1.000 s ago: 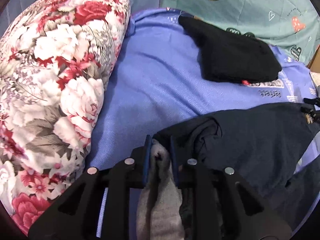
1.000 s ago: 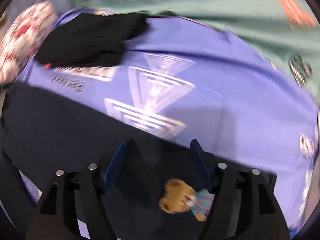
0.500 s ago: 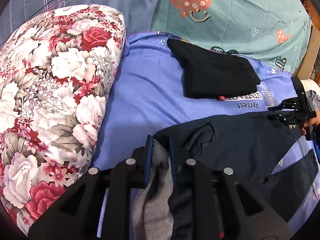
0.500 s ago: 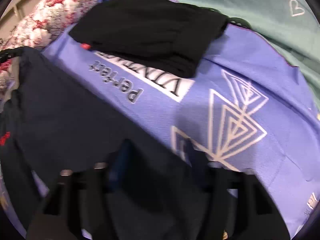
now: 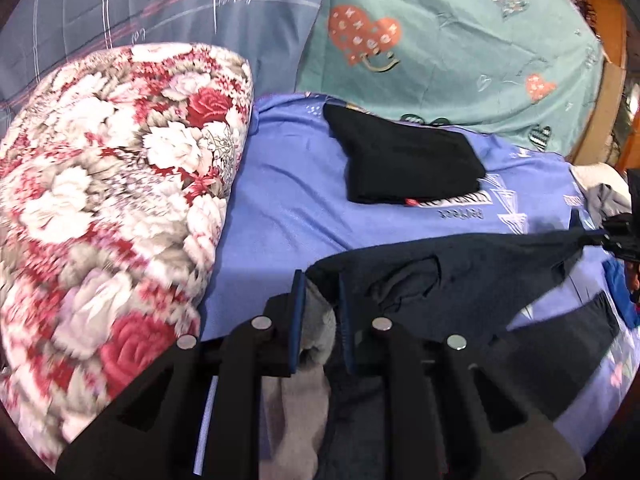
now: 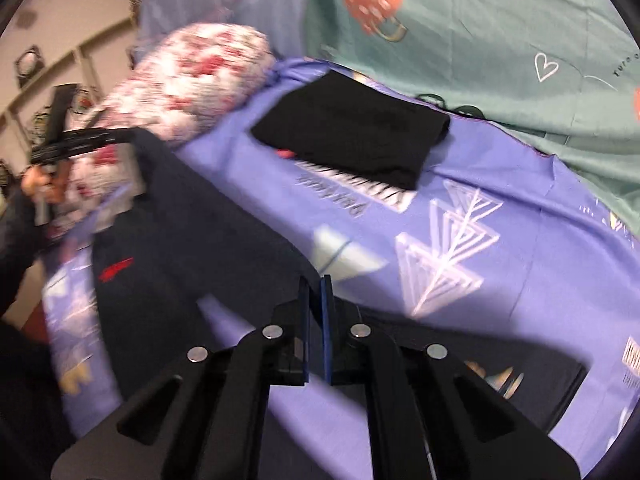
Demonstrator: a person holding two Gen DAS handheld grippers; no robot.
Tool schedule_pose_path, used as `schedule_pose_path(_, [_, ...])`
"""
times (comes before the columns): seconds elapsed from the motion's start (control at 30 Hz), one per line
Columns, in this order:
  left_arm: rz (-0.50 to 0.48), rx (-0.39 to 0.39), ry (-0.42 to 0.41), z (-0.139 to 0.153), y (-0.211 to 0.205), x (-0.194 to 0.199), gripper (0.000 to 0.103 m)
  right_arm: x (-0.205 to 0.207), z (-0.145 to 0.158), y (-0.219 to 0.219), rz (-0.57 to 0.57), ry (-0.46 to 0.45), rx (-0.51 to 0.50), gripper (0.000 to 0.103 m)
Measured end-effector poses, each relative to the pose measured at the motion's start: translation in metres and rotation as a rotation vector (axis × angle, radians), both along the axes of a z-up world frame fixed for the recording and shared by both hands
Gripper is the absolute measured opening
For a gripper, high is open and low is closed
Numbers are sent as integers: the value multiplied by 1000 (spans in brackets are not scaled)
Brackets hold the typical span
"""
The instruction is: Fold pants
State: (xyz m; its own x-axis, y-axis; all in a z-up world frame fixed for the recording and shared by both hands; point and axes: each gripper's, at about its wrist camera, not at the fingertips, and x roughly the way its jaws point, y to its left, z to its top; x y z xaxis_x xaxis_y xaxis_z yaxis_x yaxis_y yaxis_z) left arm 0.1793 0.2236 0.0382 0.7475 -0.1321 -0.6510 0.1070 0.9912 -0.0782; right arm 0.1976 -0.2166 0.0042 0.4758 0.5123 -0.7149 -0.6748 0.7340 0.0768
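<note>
Pants hang stretched between both grippers above the bed, long axis running across it: left gripper jaws clamped on one end near the pillow, right gripper jaws shut on the other end.

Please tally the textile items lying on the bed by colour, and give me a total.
Navy pants: 1
Black folded garment: 1
Floral red-and-white pillow: 1
Purple printed sheet: 1
Teal heart-print sheet: 1
Grey-blue striped sheet: 1
Total: 6
</note>
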Motion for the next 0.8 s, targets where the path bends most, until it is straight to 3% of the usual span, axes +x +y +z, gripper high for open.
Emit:
schedule_pose_path(0.17, [-2, -1, 7, -11, 3, -55, 15, -77, -20, 10, 77, 19, 3, 5])
schedule_pose_path(0.23, [20, 8, 19, -20, 5, -73, 4, -101, -35, 16, 96, 52, 18, 5])
schedule_pose_path(0.27, [45, 23, 20, -24, 7, -81, 4, -109, -44, 19, 97, 67, 13, 5])
schedule_pose_path(0.43, [102, -42, 83, -48, 27, -100, 4, -126, -78, 27, 83, 140, 22, 5])
schedule_pose_path(0.6, [111, -129, 211, -73, 31, -99, 5, -126, -88, 32, 36, 143, 18, 5])
schedule_pose_path(0.7, [127, -176, 275, -83, 27, -96, 51, -125, -92, 35, 19, 138, 16, 5])
schedule_pose_path(0.8, [127, -225, 312, -88, 21, -89, 52, -122, -96, 34, 9, 143, 26, 5])
